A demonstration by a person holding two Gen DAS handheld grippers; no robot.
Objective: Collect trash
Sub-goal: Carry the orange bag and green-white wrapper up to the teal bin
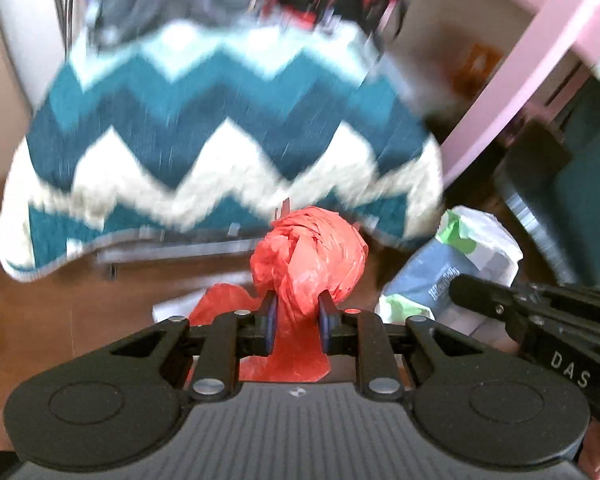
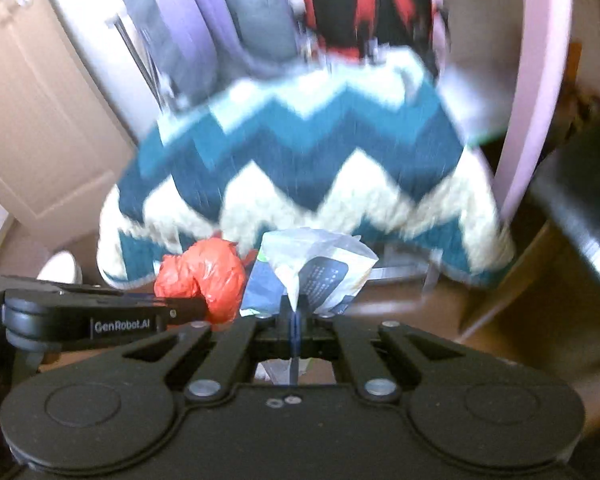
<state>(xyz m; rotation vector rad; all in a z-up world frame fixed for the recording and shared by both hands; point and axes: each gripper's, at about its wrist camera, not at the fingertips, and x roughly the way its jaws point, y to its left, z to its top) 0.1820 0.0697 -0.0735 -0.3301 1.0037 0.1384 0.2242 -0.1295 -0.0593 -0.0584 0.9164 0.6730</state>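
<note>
Left gripper (image 1: 299,322) clamped on a crumpled red plastic bag (image 1: 310,258), bulging just past the fingertips. Right gripper (image 2: 294,312) pinched fully shut on a white and blue wrapper (image 2: 320,270), fanning out beyond the fingers. Zigzag rug (image 1: 220,136) farther ahead, blurred.

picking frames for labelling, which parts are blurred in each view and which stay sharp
Left wrist view: the zigzag rug and background are motion-smeared, while the left gripper and its red bag stay sharp. Right wrist view: same smear on the rug; the right gripper and white bag are crisp.
</note>
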